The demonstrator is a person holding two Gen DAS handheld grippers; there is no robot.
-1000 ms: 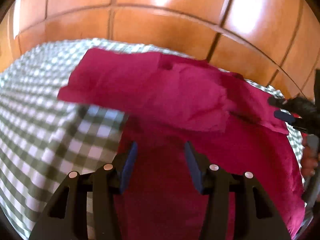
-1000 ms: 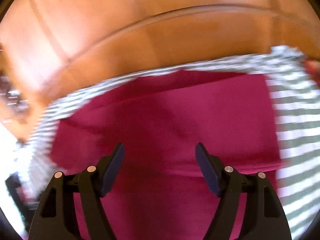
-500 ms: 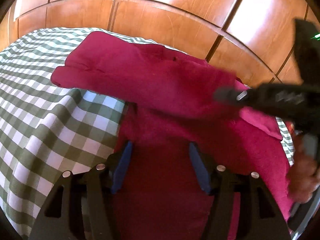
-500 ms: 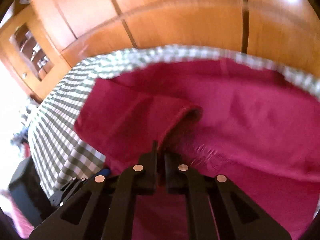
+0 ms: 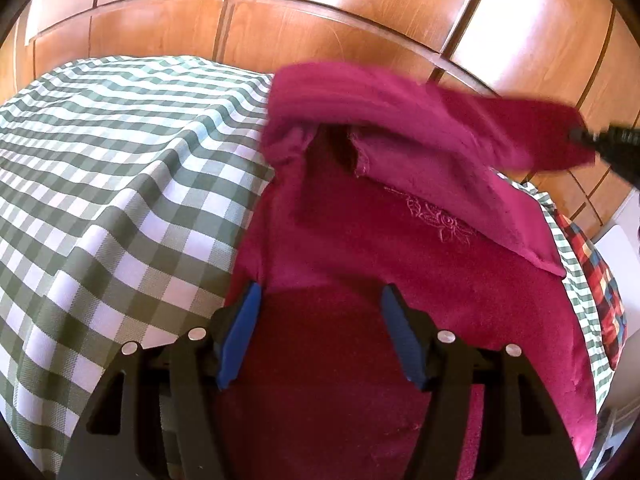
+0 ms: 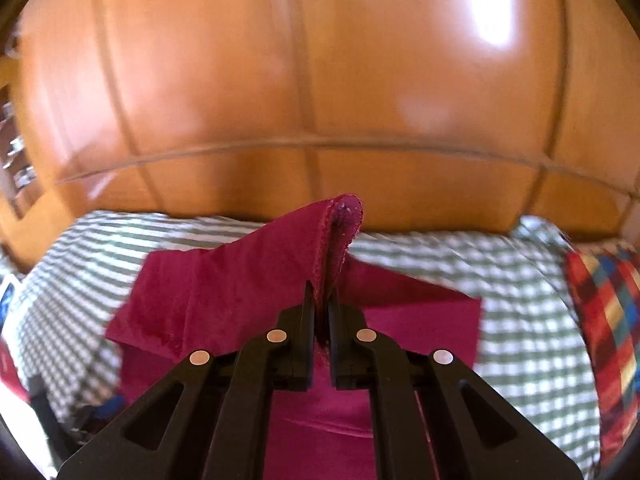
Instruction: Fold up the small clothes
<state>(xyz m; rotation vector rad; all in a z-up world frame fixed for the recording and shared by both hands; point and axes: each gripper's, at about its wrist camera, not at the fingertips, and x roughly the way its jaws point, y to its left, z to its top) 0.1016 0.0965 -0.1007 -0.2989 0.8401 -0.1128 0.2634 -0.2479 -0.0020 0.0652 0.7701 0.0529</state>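
Note:
A magenta garment (image 5: 360,248) with a small embroidered flower lies on a green-and-white checked cloth (image 5: 120,168). My left gripper (image 5: 320,320) is open, its blue pads low over the garment's near part. My right gripper (image 6: 322,312) is shut on a sleeve of the garment (image 6: 332,240) and holds it lifted above the rest of the garment (image 6: 420,320). In the left wrist view the raised sleeve (image 5: 440,120) stretches to the right gripper's tip (image 5: 608,140) at the right edge.
Wooden wardrobe panels (image 5: 320,12) stand behind the checked surface. A multicoloured plaid cloth (image 6: 604,320) lies at the right end; it also shows in the left wrist view (image 5: 600,280). The checked cloth drops away at its left side.
My right gripper shut on the sleeve and lifted it up and toward the right. The sleeve that lay spread to the left is now off the checked cloth. My left gripper stayed open.

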